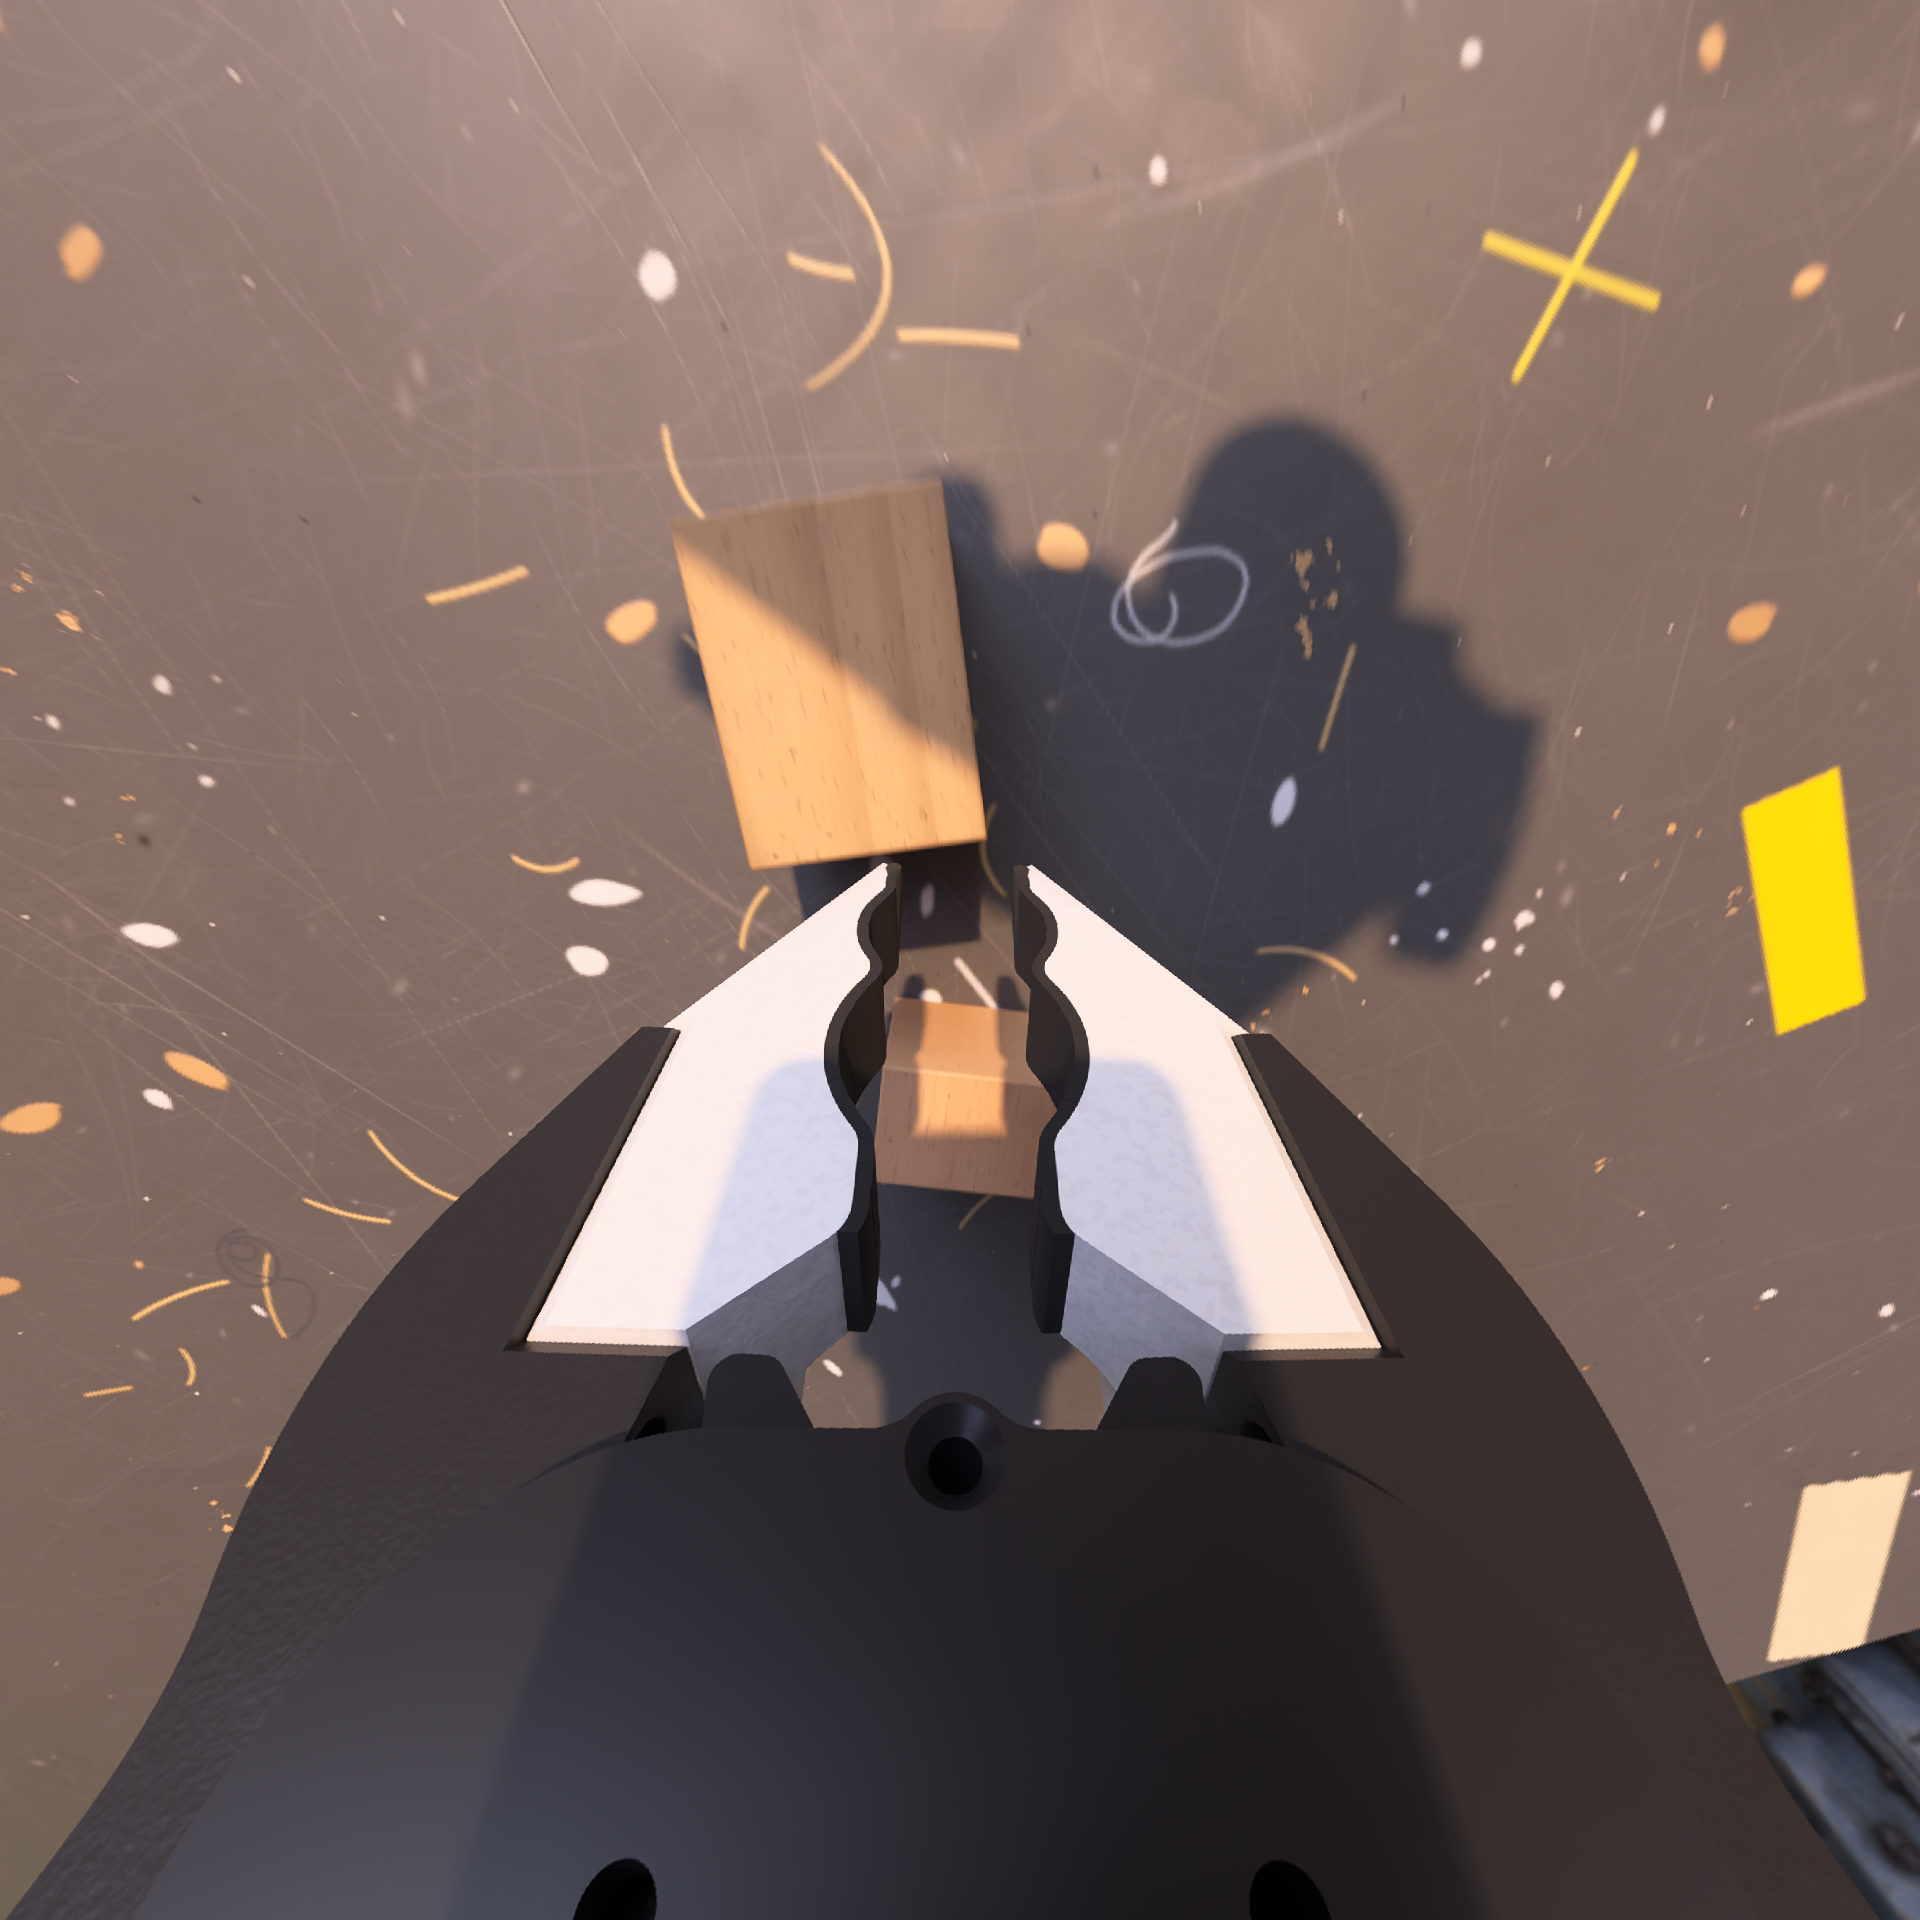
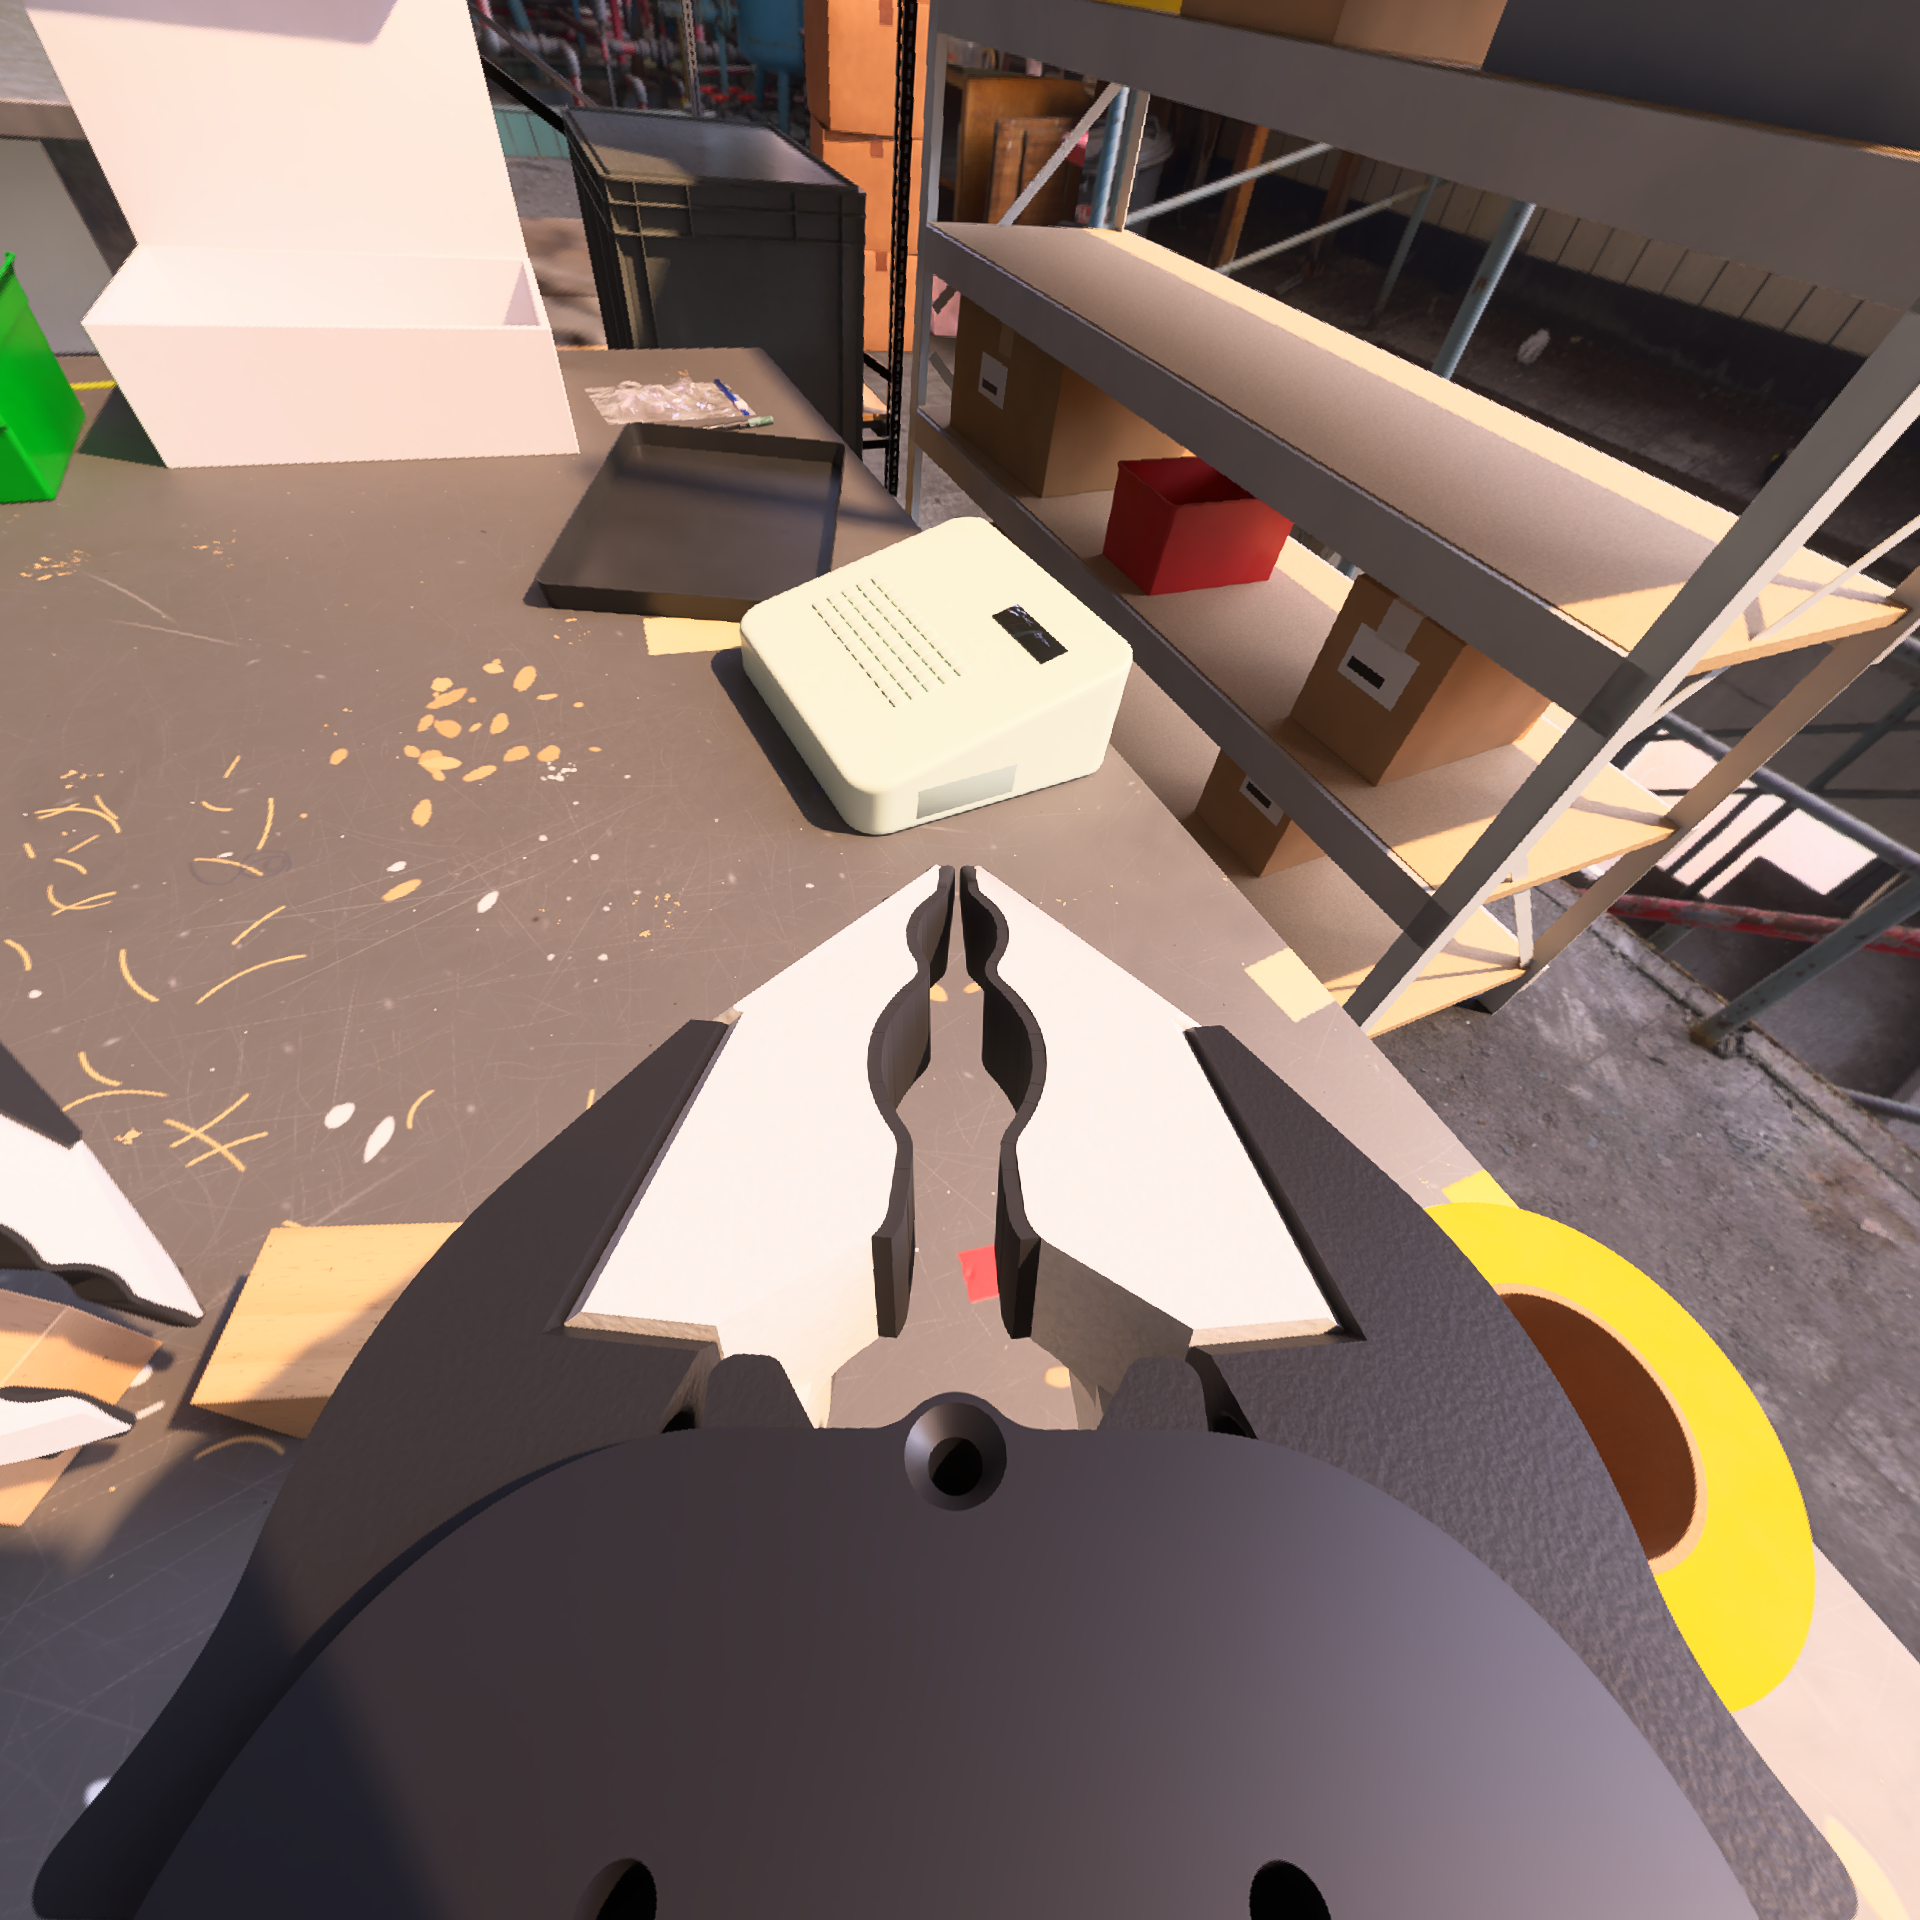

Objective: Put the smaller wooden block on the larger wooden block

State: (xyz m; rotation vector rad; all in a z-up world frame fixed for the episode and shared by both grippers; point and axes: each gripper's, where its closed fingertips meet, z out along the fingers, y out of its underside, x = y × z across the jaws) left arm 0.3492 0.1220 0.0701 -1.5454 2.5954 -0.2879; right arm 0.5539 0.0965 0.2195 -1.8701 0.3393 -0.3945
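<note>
In the left wrist view my left gripper (image 1: 956, 883) is shut on the smaller wooden block (image 1: 961, 1101), which sits deep between the jaws and above the table. The larger wooden block (image 1: 831, 675) lies flat on the grey table just beyond the fingertips, slightly to the left. In the right wrist view my right gripper (image 2: 956, 883) is shut and empty over the table. The larger block (image 2: 301, 1320) shows at its lower left. One of the left gripper's white fingers (image 2: 94, 1216) shows at the left edge, with the smaller block (image 2: 62, 1351) in its grip.
A cream device box (image 2: 935, 675), a black tray (image 2: 696, 520), a white box (image 2: 312, 343) and a green bin (image 2: 31, 395) stand farther back. A yellow tape roll (image 2: 1662, 1455) lies near the table's right edge. A shelving rack (image 2: 1351, 468) stands beyond.
</note>
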